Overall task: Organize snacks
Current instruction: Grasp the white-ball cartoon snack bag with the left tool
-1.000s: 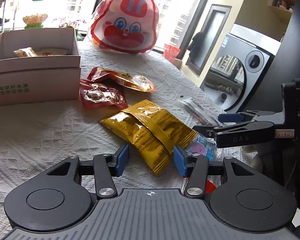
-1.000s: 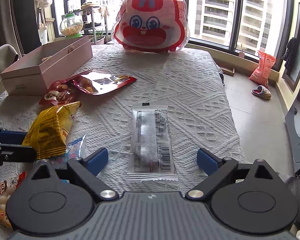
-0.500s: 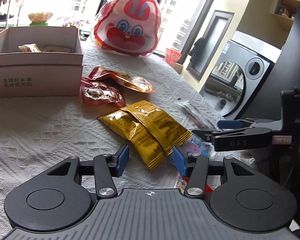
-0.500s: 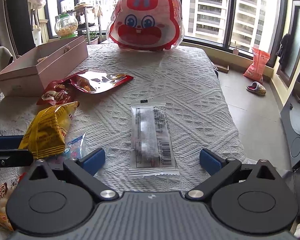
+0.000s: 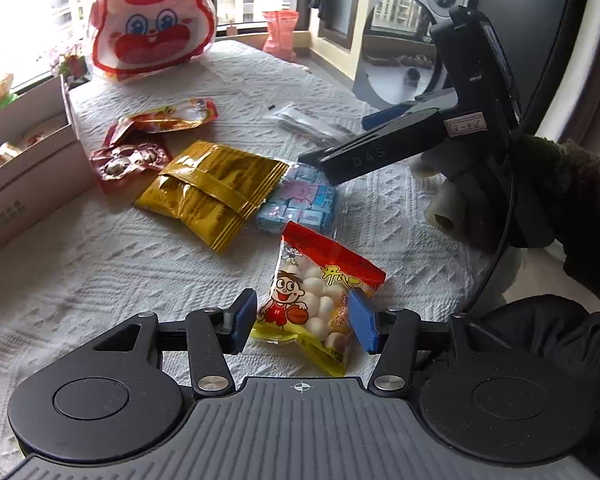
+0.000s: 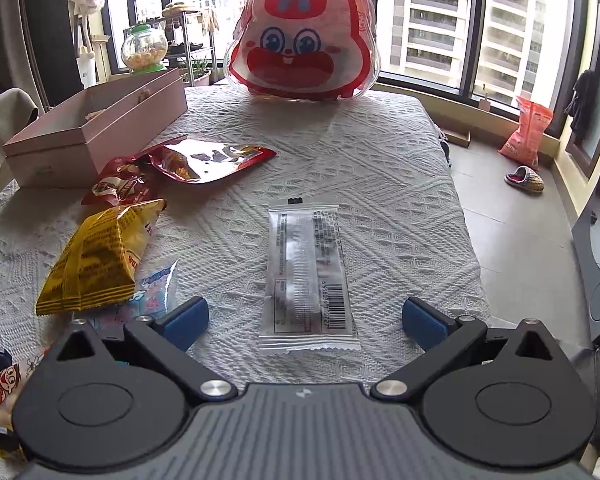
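**Materials and Surface Finish**

The worktop [image 6: 380, 168] carries a white woven cloth with a raised, rough relief pattern. The yellow packet [image 5: 212, 188] is glossy crinkled foil. The red pouches [image 5: 140, 148] are shiny plastic film with clear windows. The long sachet [image 6: 306, 272] is smooth silvery-clear film. The rabbit bag [image 6: 304, 36] is glossy transparent plastic. The box [image 6: 96, 128], far left, is matt pink cardboard. Both grippers have matt black ribbed plastic bodies, bright metal pivot screws and matt blue pads [image 6: 188, 318].
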The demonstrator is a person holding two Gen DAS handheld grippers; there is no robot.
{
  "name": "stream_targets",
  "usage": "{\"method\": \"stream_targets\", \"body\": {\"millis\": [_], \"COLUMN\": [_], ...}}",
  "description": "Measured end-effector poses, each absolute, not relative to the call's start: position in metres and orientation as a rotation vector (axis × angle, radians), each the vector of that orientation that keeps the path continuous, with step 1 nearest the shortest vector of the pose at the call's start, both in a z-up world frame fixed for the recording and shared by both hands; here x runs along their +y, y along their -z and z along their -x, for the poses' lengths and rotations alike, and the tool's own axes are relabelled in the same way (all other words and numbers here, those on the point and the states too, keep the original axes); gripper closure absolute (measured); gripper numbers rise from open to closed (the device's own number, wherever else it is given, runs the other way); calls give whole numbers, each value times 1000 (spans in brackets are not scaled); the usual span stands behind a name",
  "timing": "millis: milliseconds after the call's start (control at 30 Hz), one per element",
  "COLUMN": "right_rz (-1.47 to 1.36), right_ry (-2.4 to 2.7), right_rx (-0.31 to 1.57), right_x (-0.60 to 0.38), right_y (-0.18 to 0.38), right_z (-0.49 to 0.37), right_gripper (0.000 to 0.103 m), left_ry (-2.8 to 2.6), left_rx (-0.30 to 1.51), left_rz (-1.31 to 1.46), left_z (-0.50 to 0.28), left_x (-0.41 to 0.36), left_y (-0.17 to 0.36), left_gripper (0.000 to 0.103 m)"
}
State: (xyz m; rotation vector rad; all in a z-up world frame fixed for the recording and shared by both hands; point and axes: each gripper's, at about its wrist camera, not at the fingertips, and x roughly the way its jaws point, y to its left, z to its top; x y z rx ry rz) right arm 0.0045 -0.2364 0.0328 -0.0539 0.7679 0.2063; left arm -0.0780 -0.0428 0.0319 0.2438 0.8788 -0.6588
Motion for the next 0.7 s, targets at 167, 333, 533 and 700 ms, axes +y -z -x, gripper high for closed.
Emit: {"method": "stream_targets", "body": {"millis": [167, 333, 533, 700], "right_rz": [54, 54, 54, 54], "right_ry": [-206, -207, -207, -208], "right_rx": [768, 768, 768, 767], "right_x": [-236, -237, -237, -237], "right_y": [-33, -33, -33, -33], "right_z": [-4, -4, -4, -4], "right_gripper": [0, 0, 0, 0], "left_ry": [731, 817, 848, 866], "left_rx": [841, 783, 786, 813], "left_rz": [-351, -489, -592, -478], "left_z": [83, 98, 102, 91], "left_x": [-51, -61, -76, -69], "left_y": [-36, -43, -27, -34], "left_gripper": [46, 47, 43, 43]}}
